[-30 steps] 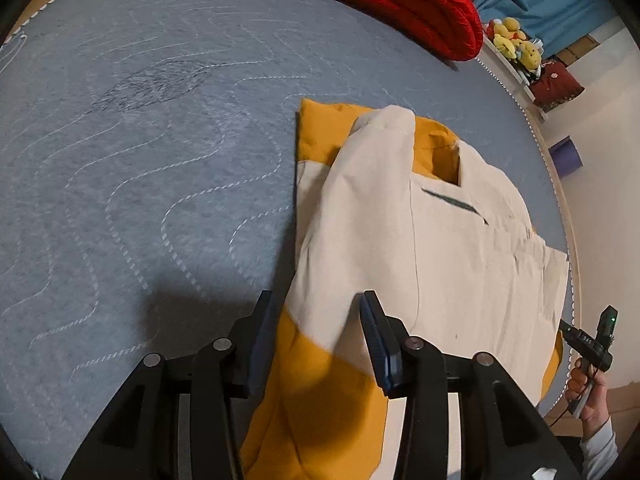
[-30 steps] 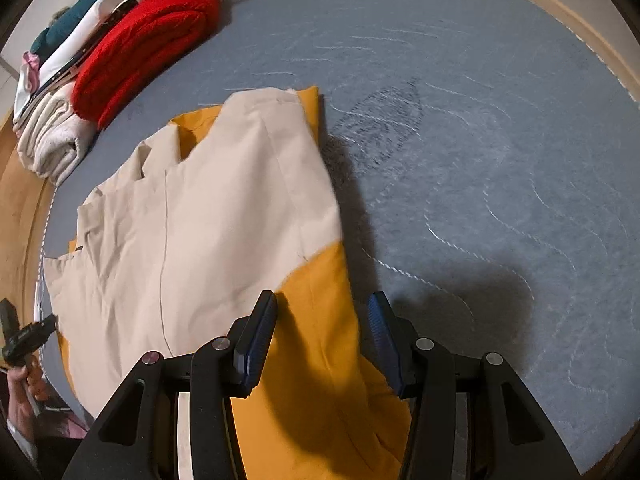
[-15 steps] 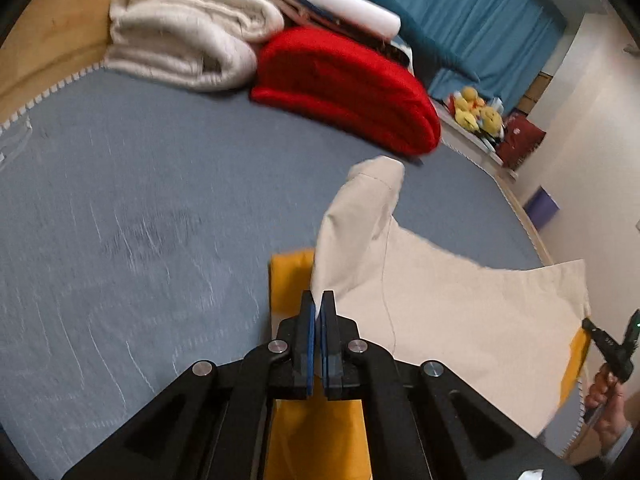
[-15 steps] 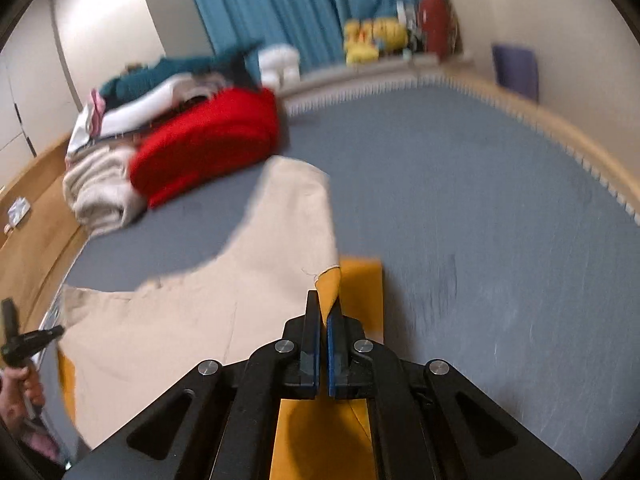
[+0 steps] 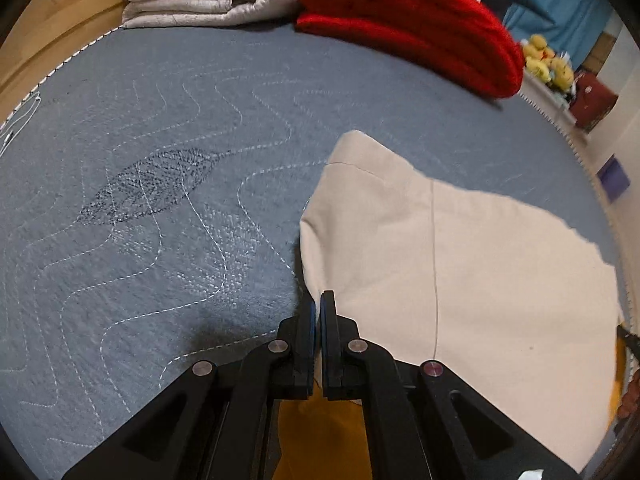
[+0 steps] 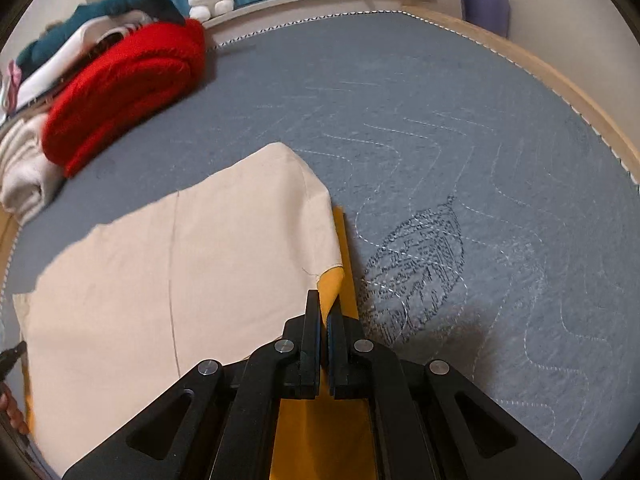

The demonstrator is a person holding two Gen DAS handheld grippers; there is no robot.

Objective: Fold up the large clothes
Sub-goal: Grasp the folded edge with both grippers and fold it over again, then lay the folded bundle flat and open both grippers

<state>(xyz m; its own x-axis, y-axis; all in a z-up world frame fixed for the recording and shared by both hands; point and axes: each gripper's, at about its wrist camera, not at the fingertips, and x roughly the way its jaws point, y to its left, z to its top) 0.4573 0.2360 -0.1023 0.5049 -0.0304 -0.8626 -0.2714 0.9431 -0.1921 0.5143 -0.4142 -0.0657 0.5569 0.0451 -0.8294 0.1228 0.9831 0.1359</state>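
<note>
**Both claws pinch the near edge; the garment runs away toward the red knit**

The beige-and-mustard garment [image 5: 460, 264] lies on the grey quilted bed cover [image 5: 168, 264], partly folded, its beige face up and the mustard lining showing only at the near end under the claws. Taking the folded red knit [image 5: 404, 24] at the far side of the bed as the landmark: the garment sits on the near side of it, well apart, with bare cover between the two.

The left claw [image 5: 319, 312] is closed tight, its jaws nipping the near left edge of the cloth where beige meets mustard. The right claw [image 6: 324, 316] is closed just as tight on the mustard corner [image 6: 334, 284] at the near right edge. Each holds fabric and nothing else.

The relation that matters: from either claw the garment stretches forward, toward the red knit, so its long axis runs from the claws to that far rounded beige end [image 6: 280, 152]. In the left view the body of the cloth spreads to the right of the claw; in the right view it spreads to the left. So the garment lies between the two claws, and both sit at the same near end, neither plainly nearer the far end than the other.

My reading is that the coming move carries this held edge forward along that axis, toward the red knit, to lay it over the far end. Both hands would need to travel evenly, or the fold will land skewed.
</note>
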